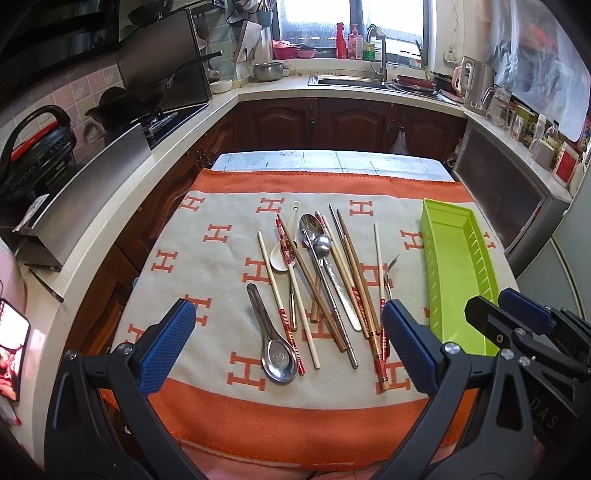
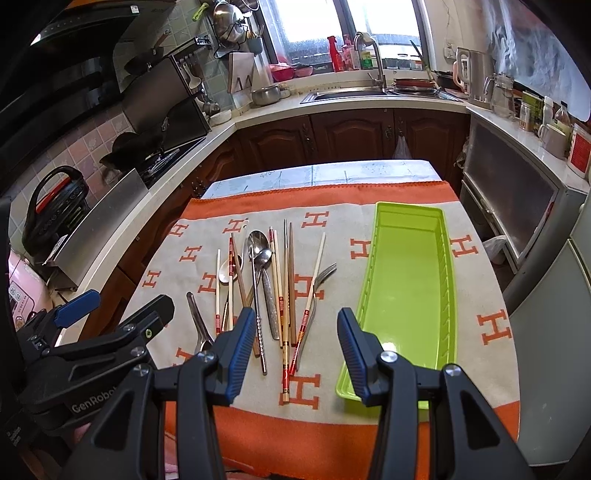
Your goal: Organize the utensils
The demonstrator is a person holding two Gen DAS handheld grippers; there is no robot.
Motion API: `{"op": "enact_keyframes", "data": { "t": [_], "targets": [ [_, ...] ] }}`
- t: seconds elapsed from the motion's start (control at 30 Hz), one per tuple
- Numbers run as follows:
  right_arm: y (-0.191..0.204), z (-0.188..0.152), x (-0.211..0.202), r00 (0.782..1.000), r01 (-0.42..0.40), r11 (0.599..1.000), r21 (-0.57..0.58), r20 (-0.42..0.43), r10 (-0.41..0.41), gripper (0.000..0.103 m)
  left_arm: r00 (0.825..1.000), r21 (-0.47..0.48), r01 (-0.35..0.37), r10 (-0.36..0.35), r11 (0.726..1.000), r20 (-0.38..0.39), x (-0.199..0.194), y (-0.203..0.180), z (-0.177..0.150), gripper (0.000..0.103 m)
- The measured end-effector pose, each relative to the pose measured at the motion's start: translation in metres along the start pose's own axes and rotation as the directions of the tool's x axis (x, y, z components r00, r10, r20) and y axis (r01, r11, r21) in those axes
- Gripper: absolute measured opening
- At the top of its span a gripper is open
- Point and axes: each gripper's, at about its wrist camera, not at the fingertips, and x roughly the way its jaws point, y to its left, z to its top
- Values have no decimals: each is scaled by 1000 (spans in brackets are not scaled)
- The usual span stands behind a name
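Both grippers, left and right, gape empty over blanket; utensils left of tray; kitchen counters beyond.

A U-shaped kitchen is seen. A window at top centre is brightly lit by daylight. Below it a steel sink with a tall faucet is set in a pale countertop. Dark brown wooden cabinet doors are seen at upper centre. Pink and green wall tiles are seen at upper left, with a black range hood and a dark wok on the stove. A kettle and jars are crowded at upper right. A grey appliance front is seen at right.
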Motion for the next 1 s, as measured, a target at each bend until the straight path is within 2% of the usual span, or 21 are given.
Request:
{"op": "enact_keyframes", "data": {
  "t": [1.0],
  "targets": [
    [1,-4,1,1000,-4,1000,9,-10,4,46,1000,-2,11,-11,1000,-21,4,3,-7,100]
  ]
}}
